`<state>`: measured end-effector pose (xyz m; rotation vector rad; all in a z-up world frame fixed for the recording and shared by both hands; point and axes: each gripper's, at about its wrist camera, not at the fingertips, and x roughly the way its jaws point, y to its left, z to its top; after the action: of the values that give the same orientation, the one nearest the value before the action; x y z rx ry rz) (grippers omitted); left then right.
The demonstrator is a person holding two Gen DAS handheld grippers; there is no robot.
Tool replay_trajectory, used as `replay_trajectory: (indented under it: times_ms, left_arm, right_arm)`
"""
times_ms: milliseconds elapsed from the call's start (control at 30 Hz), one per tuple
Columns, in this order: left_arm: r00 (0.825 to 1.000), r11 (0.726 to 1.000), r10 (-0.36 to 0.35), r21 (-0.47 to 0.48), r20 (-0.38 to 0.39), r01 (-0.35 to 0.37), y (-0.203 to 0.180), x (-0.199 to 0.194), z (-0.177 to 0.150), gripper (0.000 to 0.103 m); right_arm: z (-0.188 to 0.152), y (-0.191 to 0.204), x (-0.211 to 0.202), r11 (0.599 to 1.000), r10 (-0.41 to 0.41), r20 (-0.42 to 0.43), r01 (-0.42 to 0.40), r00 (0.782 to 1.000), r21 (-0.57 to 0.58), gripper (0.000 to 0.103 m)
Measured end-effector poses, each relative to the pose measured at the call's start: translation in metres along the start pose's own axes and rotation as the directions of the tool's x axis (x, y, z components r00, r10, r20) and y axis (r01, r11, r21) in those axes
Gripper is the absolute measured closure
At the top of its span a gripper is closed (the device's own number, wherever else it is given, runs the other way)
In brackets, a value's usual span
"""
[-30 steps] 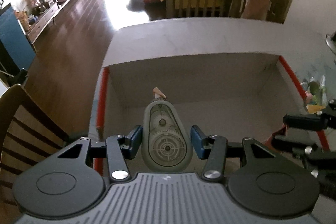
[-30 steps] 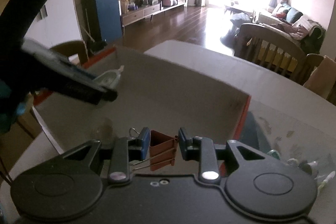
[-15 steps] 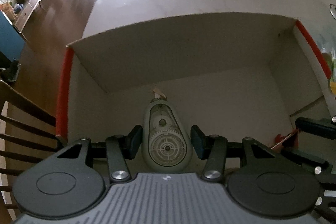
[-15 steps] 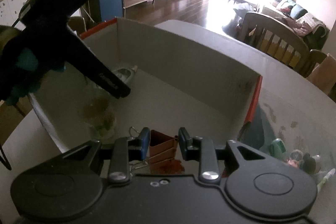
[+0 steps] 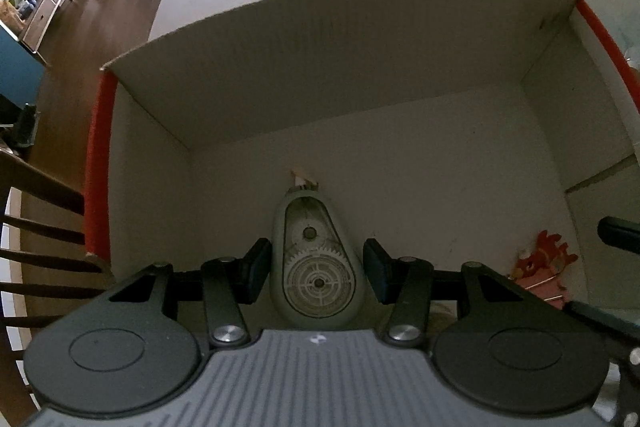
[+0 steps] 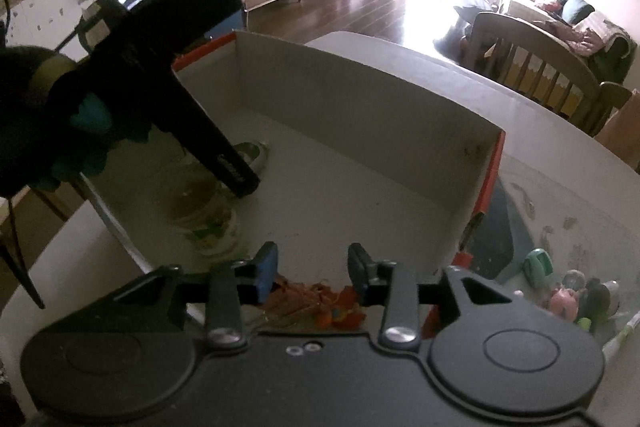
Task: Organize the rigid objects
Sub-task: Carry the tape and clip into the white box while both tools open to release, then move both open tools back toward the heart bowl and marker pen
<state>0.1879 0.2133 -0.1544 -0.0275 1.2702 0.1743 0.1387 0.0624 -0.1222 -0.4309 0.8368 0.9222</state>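
Observation:
A grey-green correction tape dispenser [image 5: 316,267] with clear gears sits between the pads of my left gripper [image 5: 316,265], which is shut on it and points steeply down into a white cardboard box [image 5: 320,47] with red side edges. In the right wrist view the same left gripper [image 6: 244,187] hangs low over the box floor [image 6: 340,195]. My right gripper [image 6: 314,269] is opening its jaws. The red binder clip [image 6: 316,303] lies loose on the box floor between its fingers, free of the pads. That clip [image 5: 540,263] also shows in the left wrist view.
A clear item with brown and green marks [image 6: 204,215] lies in the box near the left gripper. Small objects, a green one [image 6: 538,263] and a pink one [image 6: 564,301], lie on the table right of the box. Wooden chairs [image 6: 540,67] [image 5: 40,227] stand around the table.
The right jaws have spread and the red clip has dropped from them onto the box floor. The left gripper has sunk deeper into the box, tilting further down, still holding the tape dispenser.

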Motion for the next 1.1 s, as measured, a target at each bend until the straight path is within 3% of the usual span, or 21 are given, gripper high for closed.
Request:
replay_trajectory:
  times_ms: [300, 567, 867, 900, 1100]
  left_arm:
    - [0.996, 0.998, -0.014, -0.052, 0.085, 0.018, 0.0, -0.029, -0.028, 0.052]
    - [0.983, 0.994, -0.025, -0.096, 0.183, 0.043, 0.001, -0.072, -0.052, 0.052]
    - [0.958, 0.993, -0.052, -0.092, 0.282, 0.081, -0.001, -0.116, -0.05, 0.051]
    - [0.956, 0.992, -0.053, -0.093, 0.287, 0.083, -0.002, -0.124, -0.034, 0.051]
    - [0.942, 0.988, -0.075, -0.105, 0.328, 0.115, -0.012, -0.141, -0.045, 0.051]
  right_arm:
    - [0.006, -0.012, -0.023, 0.998, 0.015, 0.049, -0.017, 0.999, 0.053, 0.057]
    - [0.004, -0.015, -0.049, 0.997, 0.015, 0.089, -0.022, 0.996, 0.079, 0.05]
    - [0.004, -0.013, -0.077, 0.993, 0.003, 0.137, -0.019, 0.991, 0.116, 0.039]
    - [0.003, -0.014, -0.081, 0.993, 0.006, 0.144, -0.023, 0.99, 0.119, 0.039]
    - [-0.004, -0.017, -0.1, 0.991, 0.003, 0.174, -0.027, 0.985, 0.131, 0.032]
